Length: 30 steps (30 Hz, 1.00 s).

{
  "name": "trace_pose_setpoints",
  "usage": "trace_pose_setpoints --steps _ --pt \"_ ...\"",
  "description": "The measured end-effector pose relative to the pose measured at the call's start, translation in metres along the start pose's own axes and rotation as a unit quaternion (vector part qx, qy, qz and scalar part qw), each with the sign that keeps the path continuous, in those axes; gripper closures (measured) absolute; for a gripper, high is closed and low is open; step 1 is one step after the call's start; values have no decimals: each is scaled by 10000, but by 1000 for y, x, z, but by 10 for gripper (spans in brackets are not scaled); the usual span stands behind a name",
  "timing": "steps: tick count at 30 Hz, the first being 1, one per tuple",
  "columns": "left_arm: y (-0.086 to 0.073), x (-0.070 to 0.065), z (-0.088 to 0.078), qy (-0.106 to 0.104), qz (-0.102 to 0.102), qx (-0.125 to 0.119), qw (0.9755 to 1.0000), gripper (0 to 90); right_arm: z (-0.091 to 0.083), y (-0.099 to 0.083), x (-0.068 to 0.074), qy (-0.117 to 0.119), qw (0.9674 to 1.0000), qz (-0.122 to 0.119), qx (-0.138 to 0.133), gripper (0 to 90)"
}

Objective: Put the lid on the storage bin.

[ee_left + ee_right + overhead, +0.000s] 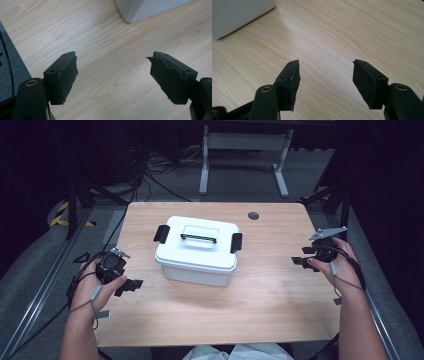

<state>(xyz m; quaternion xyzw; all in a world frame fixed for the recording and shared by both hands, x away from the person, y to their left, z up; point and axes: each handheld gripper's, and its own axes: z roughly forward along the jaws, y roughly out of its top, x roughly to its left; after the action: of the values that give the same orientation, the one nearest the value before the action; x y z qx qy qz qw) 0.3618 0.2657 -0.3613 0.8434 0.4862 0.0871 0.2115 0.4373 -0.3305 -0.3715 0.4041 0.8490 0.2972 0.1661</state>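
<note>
Box (196, 257): lying closed on worktop (270, 295), lid latched, contents hidden; long axis running left-right.
Left hand-held gripper (131, 285): gaping wide, empty.
Right hand-held gripper (300, 256): gaping wide, empty.

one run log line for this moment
box: lid on, latches shut, mid-table | left gripper: open, empty | right gripper: open, empty

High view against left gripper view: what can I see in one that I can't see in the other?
The high view alone gives the white box's lid with its black handle and two side latches, both hands and the floor beyond. The left gripper view alone gives the left gripper close up, its jaws open over bare wood with nothing between them. Both share the wooden table and the white box.
</note>
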Motion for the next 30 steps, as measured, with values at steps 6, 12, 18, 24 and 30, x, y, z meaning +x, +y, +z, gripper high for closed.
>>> trace_pose_setpoints --steps 6,12,18,24,30 --pt "0 2 1 1 8 5 10000 224 12 -15 -6 -36 9995 130 277 375" --pt "2 2 4 -3 5 68 10000 223 24 -27 -11 -108 9976 224 644 371" --pt "3 3 7 -6 38 155 9999 223 40 -40 -14 -134 9932 297 1115 367" --pt "4 3 10 -56 49 229 9997 223 51 -48 -13 -37 9896 333 1401 367" --pt "5 2 12 -138 51 251 9996 223 53 -51 -13 -2 9884 325 1484 364"
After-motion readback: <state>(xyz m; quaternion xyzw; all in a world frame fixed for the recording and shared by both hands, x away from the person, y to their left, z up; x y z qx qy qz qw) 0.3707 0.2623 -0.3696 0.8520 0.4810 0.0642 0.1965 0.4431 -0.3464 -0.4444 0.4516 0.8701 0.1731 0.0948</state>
